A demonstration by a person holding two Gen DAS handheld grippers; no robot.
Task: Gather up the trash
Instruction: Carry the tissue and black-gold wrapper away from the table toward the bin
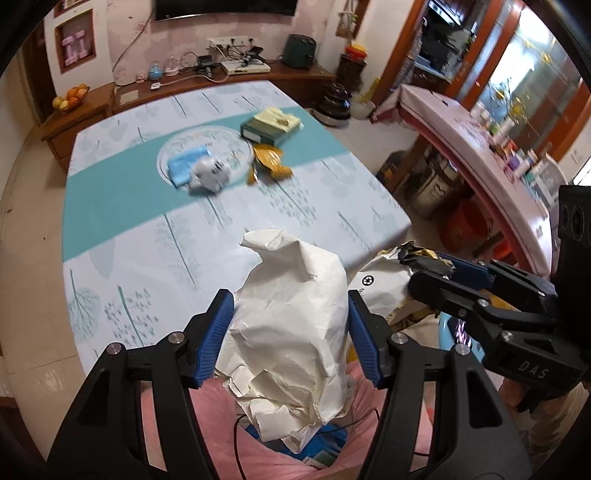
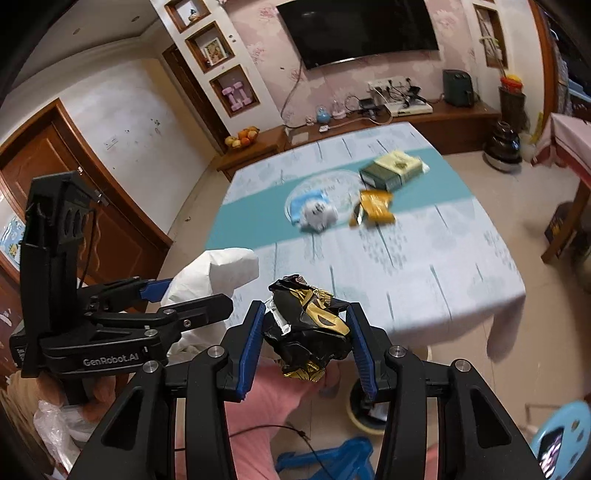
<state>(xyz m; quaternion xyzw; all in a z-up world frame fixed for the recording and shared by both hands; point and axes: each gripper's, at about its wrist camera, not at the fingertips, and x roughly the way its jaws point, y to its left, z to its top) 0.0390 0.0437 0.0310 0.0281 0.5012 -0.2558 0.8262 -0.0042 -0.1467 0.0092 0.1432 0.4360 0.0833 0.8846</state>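
Living room with pink floral wallpaper, wall-mounted television [image 2: 358, 31] at upper centre, low wooden sideboard [image 2: 454, 112] beneath it carrying cables and small appliances. Filling mid-frame in both views: table [image 1: 122, 206] under smooth pale cloth printed with thin tree shapes, crossed by broad teal band.

Low centre of left wrist view: left gripper [image 1: 291, 332] clamped on crumpled white paper bag [image 1: 291, 317], ribbed blue pads [image 1: 221, 332] pressed into both its sides. Long axis of bag roughly vertical in frame, folded peak pointing up and slightly left toward table, ragged lower end hanging down over pink fabric [image 1: 207, 421] at bottom. Matte, stiff, heavily creased.

Low centre of right wrist view: right gripper [image 2: 306, 332] closed on crushed black-and-gold foil wrapper [image 2: 310, 325], held between ribbed blue pads [image 2: 251, 343]. Glossy, crinkled, lumpy, slightly taller than wide, twisted upper end pointing toward table, gold-edged lower end pointing down. Same wrapper at right edge of left wrist view, beside white bag.

Both items held off near edge of table, just beside each other.

On teal band, upper centre, blurred: clear round plate [image 1: 207, 147] bearing blue face mask [image 1: 184, 166] and crumpled white ball [image 1: 210, 175]; just right of plate, flattened orange foil packet [image 1: 269, 162]; behind that, dark green rectangular box [image 1: 269, 127] with cream top, long axis slanting toward upper right.
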